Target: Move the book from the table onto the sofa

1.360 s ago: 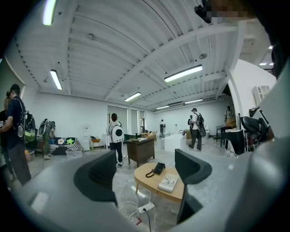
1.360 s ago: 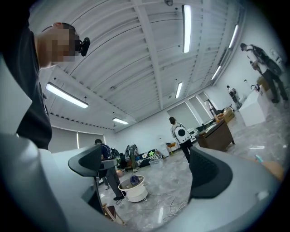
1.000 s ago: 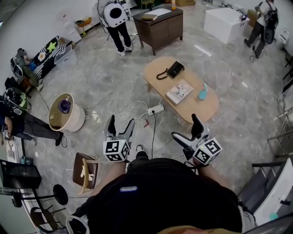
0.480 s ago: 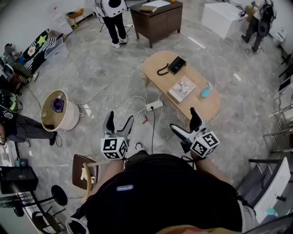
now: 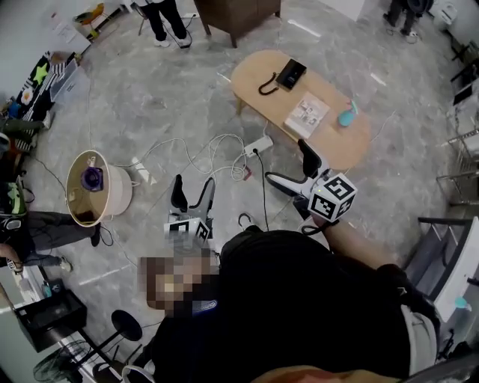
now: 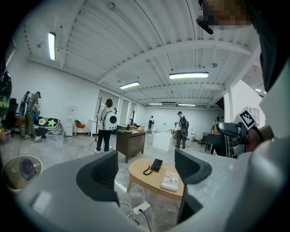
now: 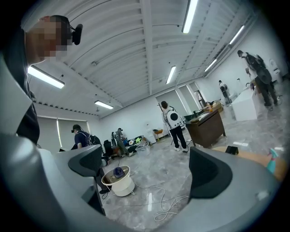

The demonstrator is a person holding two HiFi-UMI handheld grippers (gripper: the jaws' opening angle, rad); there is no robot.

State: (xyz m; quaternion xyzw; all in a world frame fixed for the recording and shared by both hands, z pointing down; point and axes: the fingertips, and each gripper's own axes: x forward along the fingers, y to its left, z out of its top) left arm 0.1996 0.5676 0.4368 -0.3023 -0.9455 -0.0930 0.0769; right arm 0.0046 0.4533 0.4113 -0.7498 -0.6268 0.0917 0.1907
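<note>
The oval wooden table (image 5: pixel 333 155) stands beyond the right gripper (image 5: pixel 290 169) and left gripper (image 5: pixel 192 196), both held above the floor with jaws apart and empty, while the book (image 5: pixel 307 114) lies flat on its top beside a black telephone (image 5: pixel 289 73).

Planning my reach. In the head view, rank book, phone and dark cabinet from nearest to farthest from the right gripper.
1. Book, on the table, just ahead of the right gripper.
2. Phone, at the table's far end.
3. Dark cabinet, beyond the table.
</note>
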